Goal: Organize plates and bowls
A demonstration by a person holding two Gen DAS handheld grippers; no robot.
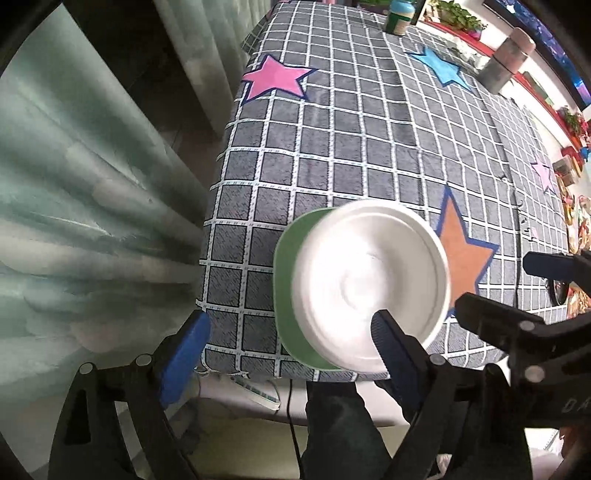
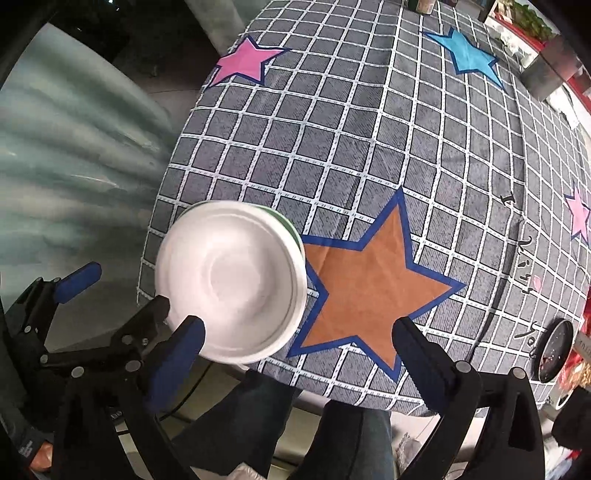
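Observation:
A white bowl [image 1: 369, 284] sits on a green plate [image 1: 288, 280] near the front left edge of the table; both also show in the right wrist view, the bowl [image 2: 232, 284] and a sliver of green plate [image 2: 291, 230]. My left gripper [image 1: 291, 343] is open, its right finger over the bowl's near rim, the left finger off the table edge. My right gripper [image 2: 299, 354] is open and empty, above the front edge beside the bowl, over an orange star [image 2: 369, 288].
The table wears a grey checked cloth [image 1: 351, 147] with pink, blue and orange stars. A green jar [image 1: 399, 16] and a metal flask [image 1: 506, 62] stand at the far side. A dark round dish [image 2: 554, 349] lies at the right edge. Curtains hang at left.

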